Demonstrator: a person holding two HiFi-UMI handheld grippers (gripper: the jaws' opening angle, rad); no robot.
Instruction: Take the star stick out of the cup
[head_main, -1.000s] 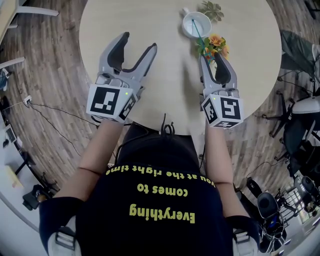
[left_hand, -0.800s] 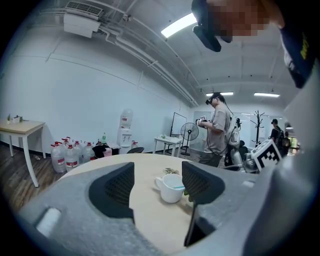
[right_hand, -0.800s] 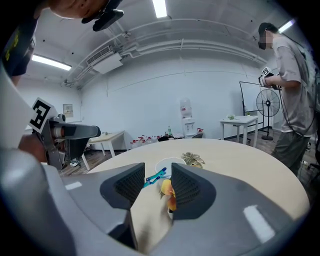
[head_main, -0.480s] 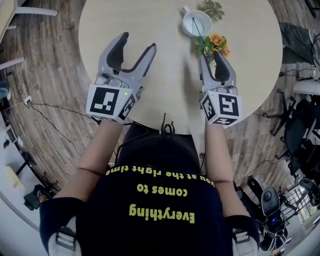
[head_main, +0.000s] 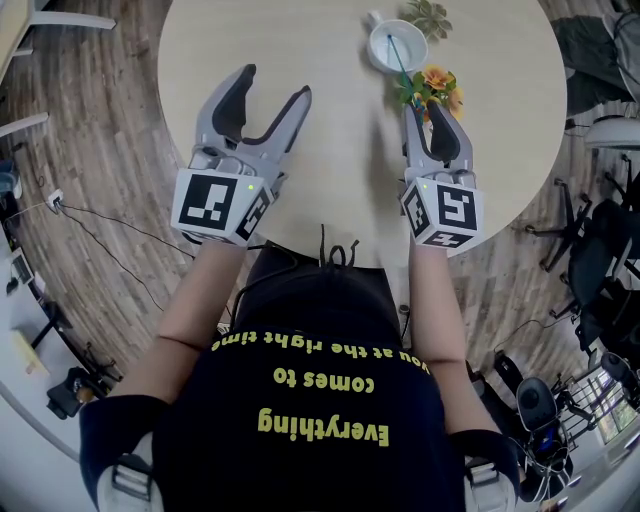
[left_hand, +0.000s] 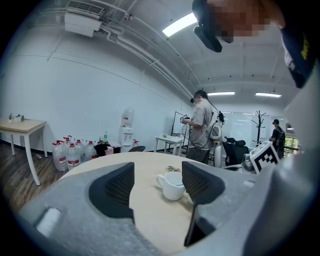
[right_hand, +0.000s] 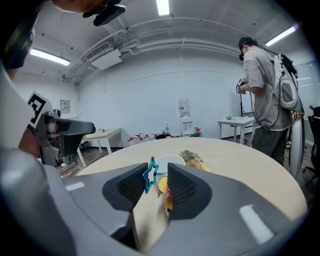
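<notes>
- Two tongs, one in each hand, both above the near part of one round table (head_main: 330, 160).
- Right gripper (head_main: 423, 108): its jaws are drawn in to a narrow gap but not together. The star end of the star stick (right_hand: 149, 176) stands in that gap at the tips. The star lies against the pad on the left of that view, and a sliver of space shows at the other pad, so it is not pinched from both sides.
- Left gripper (head_main: 276, 82): its jaws are spread wide with nothing in them. Only the tabletop and the cup (left_hand: 172, 187), farther off, show through the gap.
- One star stick: thin and teal, with a blue outline star. Its far end is inside the cup and its shaft slants over the rim toward the right gripper.
- One cup (head_main: 378, 60): white, with a handle, upright on the far side of the table. The stick is the only thing seen in it.
- One cluster of orange flowers (head_main: 438, 80): on the table between the cup and the right gripper's tips.
- One green sprig (head_main: 425, 15): just beyond the cup.
</notes>
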